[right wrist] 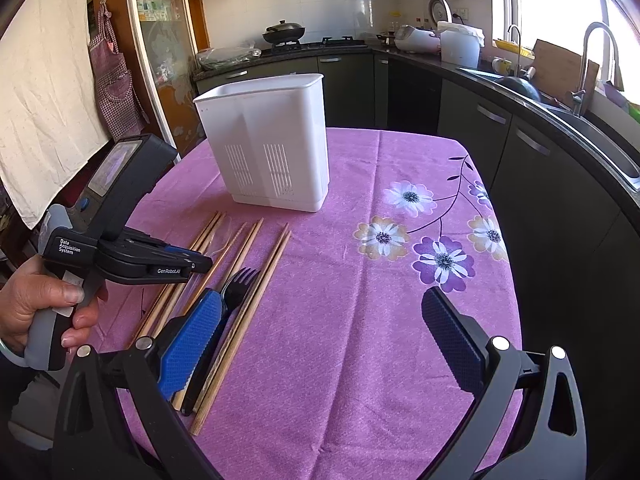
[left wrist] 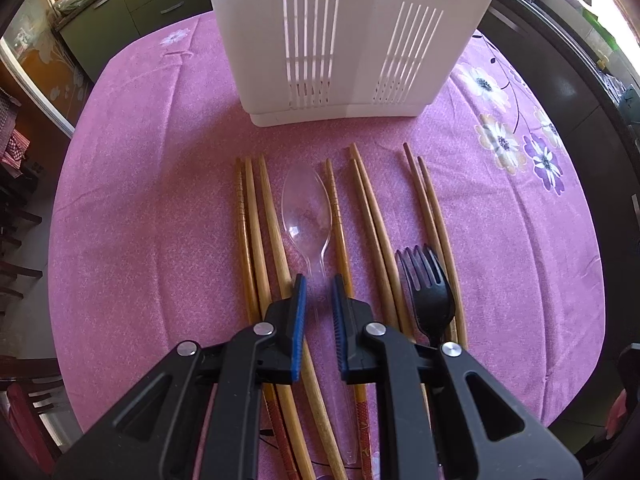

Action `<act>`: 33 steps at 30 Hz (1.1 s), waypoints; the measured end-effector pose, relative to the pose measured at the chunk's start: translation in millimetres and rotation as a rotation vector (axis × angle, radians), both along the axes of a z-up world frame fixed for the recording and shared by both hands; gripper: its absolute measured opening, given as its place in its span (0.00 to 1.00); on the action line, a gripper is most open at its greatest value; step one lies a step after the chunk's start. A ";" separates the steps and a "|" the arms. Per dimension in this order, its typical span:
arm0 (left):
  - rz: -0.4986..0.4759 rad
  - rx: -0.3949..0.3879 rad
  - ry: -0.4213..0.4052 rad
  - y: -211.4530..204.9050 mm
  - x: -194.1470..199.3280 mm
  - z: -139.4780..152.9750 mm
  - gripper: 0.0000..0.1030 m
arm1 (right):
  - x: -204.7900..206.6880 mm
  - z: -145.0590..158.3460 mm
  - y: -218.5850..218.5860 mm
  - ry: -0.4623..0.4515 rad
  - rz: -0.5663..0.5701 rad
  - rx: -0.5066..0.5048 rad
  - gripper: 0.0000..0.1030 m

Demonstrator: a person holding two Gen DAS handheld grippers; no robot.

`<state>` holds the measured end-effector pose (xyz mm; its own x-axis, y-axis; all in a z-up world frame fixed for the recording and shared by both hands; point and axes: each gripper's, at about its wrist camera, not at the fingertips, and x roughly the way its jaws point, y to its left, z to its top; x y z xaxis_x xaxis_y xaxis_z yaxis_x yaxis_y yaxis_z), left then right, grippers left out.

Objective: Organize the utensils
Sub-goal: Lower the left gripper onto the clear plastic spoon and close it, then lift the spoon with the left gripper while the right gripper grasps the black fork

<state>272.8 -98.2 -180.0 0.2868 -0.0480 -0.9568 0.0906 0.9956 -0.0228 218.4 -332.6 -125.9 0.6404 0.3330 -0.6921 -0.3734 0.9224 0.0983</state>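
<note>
Left gripper (left wrist: 319,280) clamped on the clear plastic spoon (left wrist: 307,204) at its handle, pointing steeply down at the table; spoon bowl lies flat ahead of the fingertips. Wooden chopsticks (left wrist: 372,216) lie in a row either side, black fork (left wrist: 426,284) just right of the jaws. White utensil holder (left wrist: 344,40) stands beyond on the purple tablecloth (left wrist: 152,200). Right gripper (right wrist: 320,320) spread wide, nothing in it, above the cloth beside the fork.
</note>
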 end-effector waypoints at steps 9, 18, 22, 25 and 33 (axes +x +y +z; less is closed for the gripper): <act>0.000 -0.037 -0.070 -1.6 -7.8 8.7 0.08 | 9.4 -9.1 7.4 0.098 0.018 -0.014 0.96; -0.021 -0.079 -0.282 7.5 -44.8 70.9 0.08 | 21.9 -22.1 46.0 0.247 0.147 -0.004 0.96; -0.024 -0.054 -0.366 14.9 -64.7 92.7 0.08 | 26.9 -28.8 72.9 0.305 0.190 -0.003 0.69; -0.024 -0.045 -0.393 21.9 -72.9 101.2 0.08 | 32.0 -36.4 91.5 0.336 0.193 -0.041 0.47; -0.025 -0.047 -0.425 33.5 -82.6 108.6 0.08 | 37.2 -52.2 111.1 0.370 0.148 -0.097 0.14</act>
